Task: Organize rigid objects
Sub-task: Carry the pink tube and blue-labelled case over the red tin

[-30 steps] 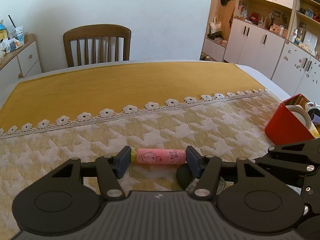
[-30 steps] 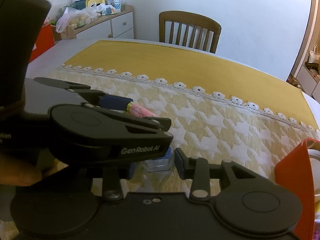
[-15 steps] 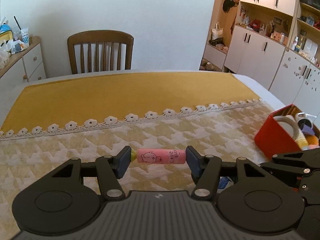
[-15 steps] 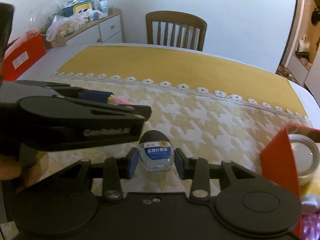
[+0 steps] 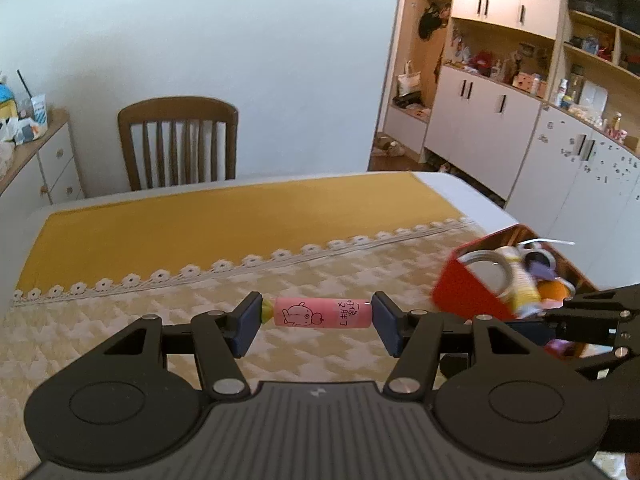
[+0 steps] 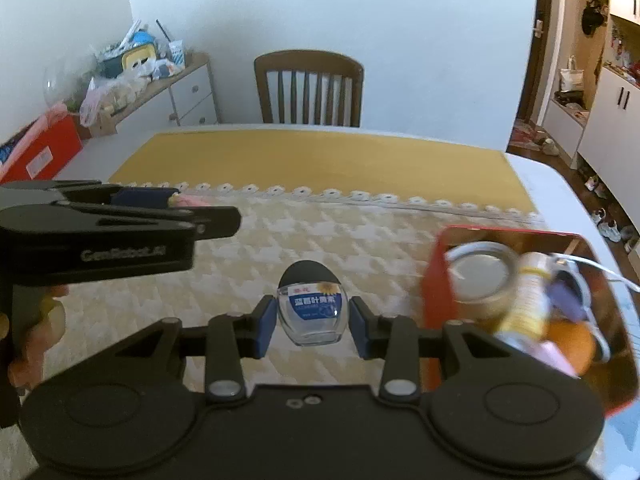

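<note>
**Both grippers loaded, held above the table**

The pink tube [image 5: 322, 312], printed with a cartoon and black characters, lies crosswise in the left gripper [image 5: 318, 322], clamped end to end between partly parted blue pads, clear of the tablecloth [image 5: 160, 344]. The small clear bottle [image 6: 311, 307], black cap and blue label, sits upright in the right gripper [image 6: 312, 330], pads pressing its two sides at a narrower gap. The red box [image 6: 434, 280] stands to the right, holding a tape roll [image 6: 482, 276] and blurred items. A wooden chair [image 6: 309, 87] stands at the table's far side.
</note>
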